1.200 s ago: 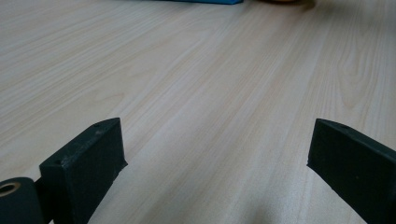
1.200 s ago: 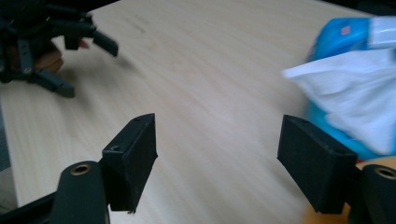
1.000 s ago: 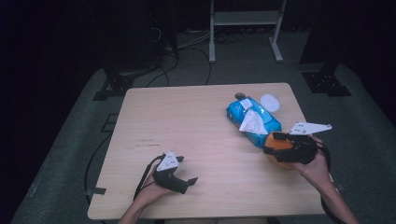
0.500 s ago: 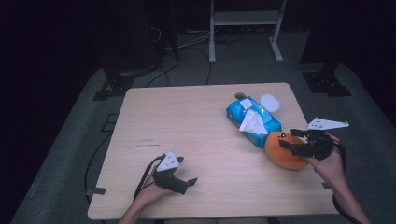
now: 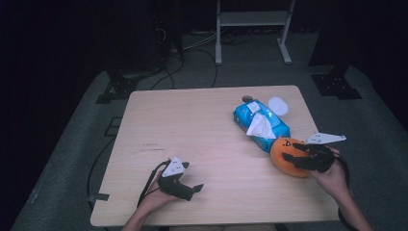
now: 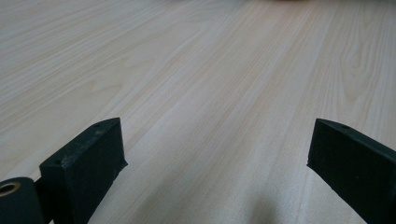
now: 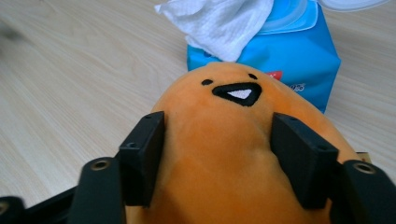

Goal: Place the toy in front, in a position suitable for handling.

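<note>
An orange plush toy with a stitched face lies on the wooden table at the right, just in front of a blue tissue pack. My right gripper reaches over it from the right. In the right gripper view the plush bulges between the two black pads, which press into its sides; the jaws have just been closing on it. My left gripper rests near the table's front edge, and in the left gripper view it stands open over bare wood.
A white tissue sticks up from the blue tissue pack. A round white lid and a small brown object lie behind it. Cables and a metal stand's legs are on the dark floor beyond the table.
The right gripper has come down and shifted slightly right and toward the front edge, and the orange plush shows more fully in front of it. The left gripper has stayed still.
</note>
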The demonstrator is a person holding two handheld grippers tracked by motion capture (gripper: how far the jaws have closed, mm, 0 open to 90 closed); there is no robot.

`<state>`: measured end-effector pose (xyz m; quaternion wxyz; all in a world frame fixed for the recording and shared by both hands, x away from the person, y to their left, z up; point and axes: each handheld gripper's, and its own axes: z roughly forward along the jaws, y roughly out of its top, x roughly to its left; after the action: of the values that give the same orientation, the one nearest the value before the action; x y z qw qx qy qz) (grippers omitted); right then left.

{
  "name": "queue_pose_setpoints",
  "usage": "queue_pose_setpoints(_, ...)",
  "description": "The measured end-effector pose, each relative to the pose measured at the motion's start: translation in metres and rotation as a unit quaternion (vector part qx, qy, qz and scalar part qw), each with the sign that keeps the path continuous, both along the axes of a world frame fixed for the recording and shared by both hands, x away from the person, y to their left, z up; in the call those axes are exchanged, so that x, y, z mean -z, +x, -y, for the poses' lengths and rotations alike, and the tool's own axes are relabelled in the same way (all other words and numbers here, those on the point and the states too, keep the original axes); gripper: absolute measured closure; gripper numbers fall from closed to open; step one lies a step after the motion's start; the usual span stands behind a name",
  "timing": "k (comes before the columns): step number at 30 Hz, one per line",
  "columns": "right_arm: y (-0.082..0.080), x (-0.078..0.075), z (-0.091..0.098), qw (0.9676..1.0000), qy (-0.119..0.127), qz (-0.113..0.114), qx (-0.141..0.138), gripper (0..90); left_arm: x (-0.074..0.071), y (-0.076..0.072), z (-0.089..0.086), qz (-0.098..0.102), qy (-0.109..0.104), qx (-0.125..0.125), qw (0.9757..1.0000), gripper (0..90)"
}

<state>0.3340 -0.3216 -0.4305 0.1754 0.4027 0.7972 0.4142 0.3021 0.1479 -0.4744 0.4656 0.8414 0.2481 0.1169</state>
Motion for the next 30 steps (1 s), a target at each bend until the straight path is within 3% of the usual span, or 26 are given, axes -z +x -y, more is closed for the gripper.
queue_pose_setpoints(7, -0.005, 0.0, -0.005, 0.9997, -0.023, -0.003, 0.012, 55.4, 0.0, 0.0, -0.001, 0.0, 0.002, -0.001, 1.0, 3.4)
queue_pose_setpoints(12, -0.005, -0.004, -0.006, 0.9993, -0.031, -0.001, 0.02, 62.0, 0.0, 0.0, -0.002, 0.001, 0.0, -0.002, 1.0, 3.4)
queue_pose_setpoints(27, -0.01, -0.03, 0.015, 0.9989, 0.005, 0.006, 0.046, 70.3, -0.004, 0.001, -0.008, 0.002, -0.007, -0.014, 0.9999, 3.4)
queue_pose_setpoints(30, -0.022, -0.05, 0.012, 0.9991, 0.014, 0.024, 0.032, 70.2, -0.004, 0.002, -0.01, 0.003, -0.011, -0.016, 0.9998, 3.4)
